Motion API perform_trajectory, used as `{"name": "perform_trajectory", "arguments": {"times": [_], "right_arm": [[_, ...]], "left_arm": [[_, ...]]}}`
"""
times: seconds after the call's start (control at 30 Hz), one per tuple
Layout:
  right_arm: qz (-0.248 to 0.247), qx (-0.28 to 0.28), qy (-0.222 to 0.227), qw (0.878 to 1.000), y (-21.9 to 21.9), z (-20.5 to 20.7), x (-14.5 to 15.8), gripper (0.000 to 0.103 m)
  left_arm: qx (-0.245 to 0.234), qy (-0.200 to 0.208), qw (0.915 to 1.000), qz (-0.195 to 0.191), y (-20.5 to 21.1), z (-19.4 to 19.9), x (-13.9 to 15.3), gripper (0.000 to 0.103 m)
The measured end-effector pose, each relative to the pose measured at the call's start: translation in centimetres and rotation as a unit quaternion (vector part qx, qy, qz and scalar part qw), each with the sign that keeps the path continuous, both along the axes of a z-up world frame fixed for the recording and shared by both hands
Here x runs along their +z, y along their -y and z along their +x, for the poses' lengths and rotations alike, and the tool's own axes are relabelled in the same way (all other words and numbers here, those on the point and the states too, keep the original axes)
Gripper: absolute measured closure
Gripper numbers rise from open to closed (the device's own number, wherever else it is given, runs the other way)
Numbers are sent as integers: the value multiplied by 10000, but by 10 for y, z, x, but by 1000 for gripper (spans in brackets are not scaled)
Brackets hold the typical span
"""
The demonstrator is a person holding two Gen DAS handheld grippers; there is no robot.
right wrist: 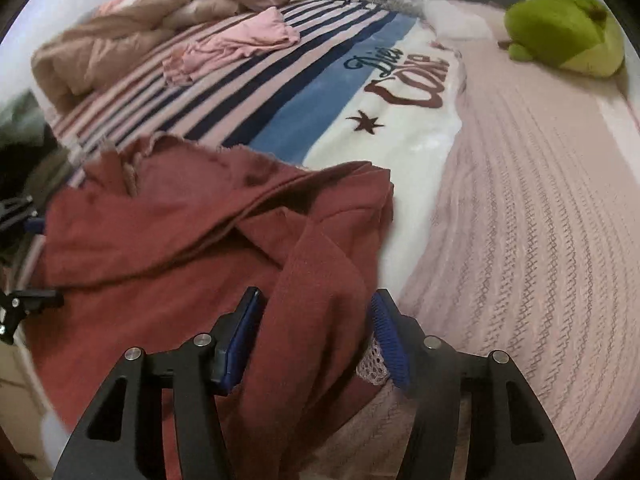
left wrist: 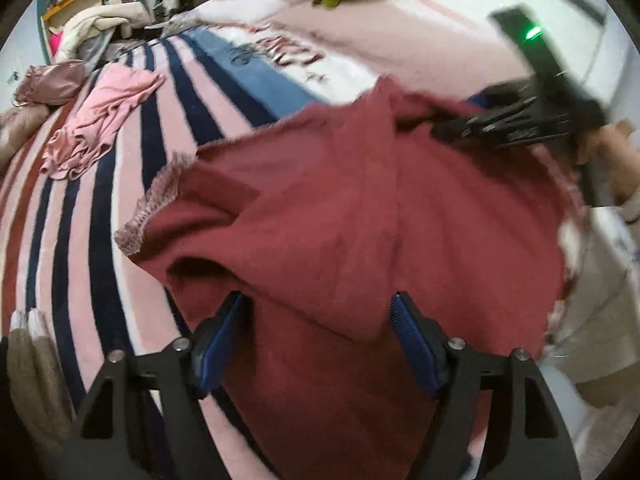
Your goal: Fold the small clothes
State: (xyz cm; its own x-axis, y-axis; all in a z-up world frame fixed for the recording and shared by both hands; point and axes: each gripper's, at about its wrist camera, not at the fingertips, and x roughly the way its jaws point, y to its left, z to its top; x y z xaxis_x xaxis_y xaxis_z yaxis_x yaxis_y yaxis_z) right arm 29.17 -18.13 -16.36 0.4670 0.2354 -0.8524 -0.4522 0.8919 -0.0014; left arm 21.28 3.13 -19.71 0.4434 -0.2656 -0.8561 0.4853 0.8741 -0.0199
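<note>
A dark red garment with pale lace trim (left wrist: 360, 208) lies rumpled on the striped blanket (left wrist: 120, 220); it also shows in the right wrist view (right wrist: 180, 240). My left gripper (left wrist: 320, 320) is open, its blue pads on either side of a fold of the red cloth. My right gripper (right wrist: 316, 320) is open around a raised ridge of the same garment. The right gripper also shows at the garment's far edge in the left wrist view (left wrist: 500, 124). Part of the left gripper shows at the left edge of the right wrist view (right wrist: 20, 304).
A crumpled pink garment (left wrist: 100, 120) lies further along the blanket (right wrist: 240, 40). A green plush toy (right wrist: 568, 32) sits on the pink bedspread (right wrist: 540, 200). A brown duvet (right wrist: 100, 52) and piled clothes lie at the far side.
</note>
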Motion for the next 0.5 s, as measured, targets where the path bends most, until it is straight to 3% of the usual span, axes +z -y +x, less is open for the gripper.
{"name": "perform_trajectory", "arguments": {"times": [0.03,0.07,0.1,0.13,0.27,0.43,0.5], "right_arm": [[-79,-12,87,9999,-2,-3,0,58],[-163,-69,183,9997,-2,-4,1,66],[-257,-125,246,9993,-1,-1,2,81],[-388,-187,328,9985,-1,1,3,90],[-594,-541,538,9953,13,9,10,95],[-482,-662,507,9953,30,15,12,101],[-501,-643,513,9954,32,15,14,101]], "left_arm": [[173,92,9998,75,0,3,0,59],[274,136,9995,1,-1,5,4,82],[428,204,9988,-144,-4,8,10,100],[695,293,9968,-280,-12,15,18,101],[1778,577,9798,-713,-47,50,34,101],[2753,536,9580,-597,-78,107,9,100],[3072,267,9480,-788,-92,116,-2,86]]}}
